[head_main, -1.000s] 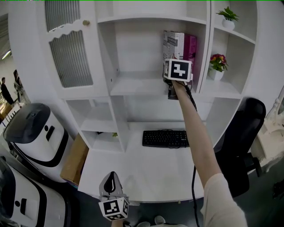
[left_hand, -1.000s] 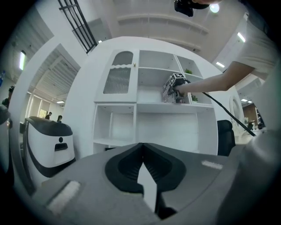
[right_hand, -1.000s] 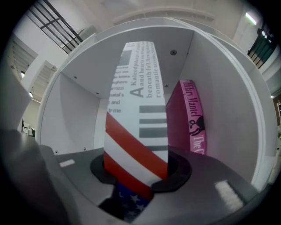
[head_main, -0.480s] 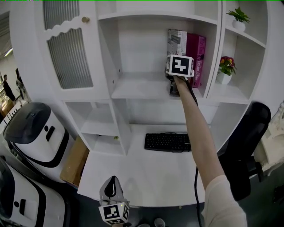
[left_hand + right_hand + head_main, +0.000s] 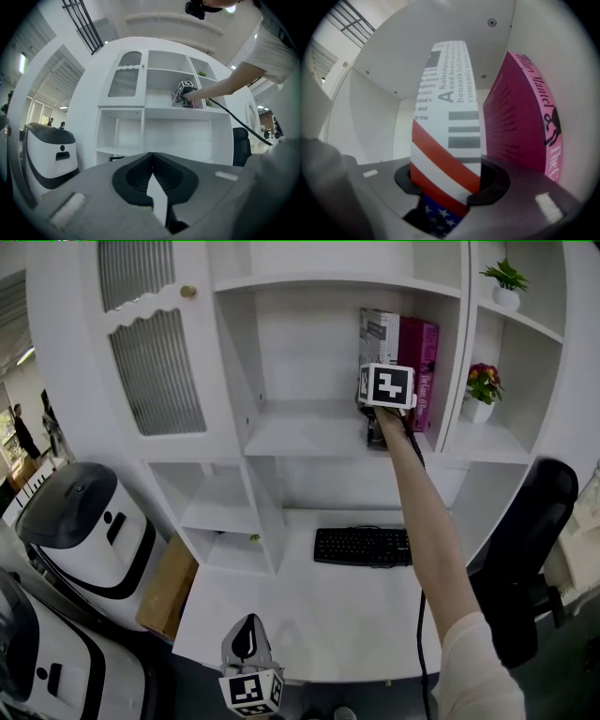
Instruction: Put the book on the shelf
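A book with newsprint and a stars-and-stripes cover stands upright on the upper shelf, close beside a magenta book. My right gripper reaches into that shelf bay. Its jaws hold the striped book's lower spine and are opening, with the book still touching both sides. My left gripper hangs low at the desk's front edge, shut and holding nothing.
A black keyboard lies on the white desk. A flower pot and a green plant sit in the right-hand shelf bays. A black chair stands right; white machines and a cardboard box stand left.
The head view has shifted a little, so the shelf sits slightly further right. My right gripper stays at the striped book beside the magenta one. The left gripper has barely moved.
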The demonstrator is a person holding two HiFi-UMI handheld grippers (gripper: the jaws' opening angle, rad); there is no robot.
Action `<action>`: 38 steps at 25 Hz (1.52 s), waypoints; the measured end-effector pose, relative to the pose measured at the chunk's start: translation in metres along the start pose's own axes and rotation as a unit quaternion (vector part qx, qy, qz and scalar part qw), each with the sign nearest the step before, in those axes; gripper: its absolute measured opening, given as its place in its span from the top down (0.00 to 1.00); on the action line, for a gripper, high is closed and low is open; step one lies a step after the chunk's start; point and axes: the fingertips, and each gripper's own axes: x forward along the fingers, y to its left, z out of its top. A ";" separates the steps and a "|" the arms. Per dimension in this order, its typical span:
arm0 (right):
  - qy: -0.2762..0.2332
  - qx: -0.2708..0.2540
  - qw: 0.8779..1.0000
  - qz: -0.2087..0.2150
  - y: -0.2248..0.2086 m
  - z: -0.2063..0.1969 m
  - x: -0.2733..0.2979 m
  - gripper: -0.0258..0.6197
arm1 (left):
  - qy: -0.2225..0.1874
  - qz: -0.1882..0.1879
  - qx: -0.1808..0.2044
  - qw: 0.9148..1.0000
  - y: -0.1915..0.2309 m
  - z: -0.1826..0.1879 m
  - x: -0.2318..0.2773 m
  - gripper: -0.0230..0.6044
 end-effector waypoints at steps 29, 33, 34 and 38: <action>-0.196 0.000 0.972 0.131 0.053 -0.105 -0.326 0.95 | -0.109 -0.041 0.010 0.993 -0.033 0.077 0.015 0.96; -0.179 -0.004 0.977 0.115 0.058 -0.152 -0.358 0.95 | -0.105 -0.063 0.009 0.992 -0.051 0.069 0.012 0.96; -0.172 -0.007 0.979 0.110 0.060 -0.164 -0.366 0.95 | -0.103 -0.066 0.007 0.992 -0.052 0.067 0.010 0.96; -0.133 -0.014 0.986 0.098 0.063 -0.211 -0.392 0.95 | -0.095 -0.074 0.005 0.993 -0.059 0.058 0.005 0.96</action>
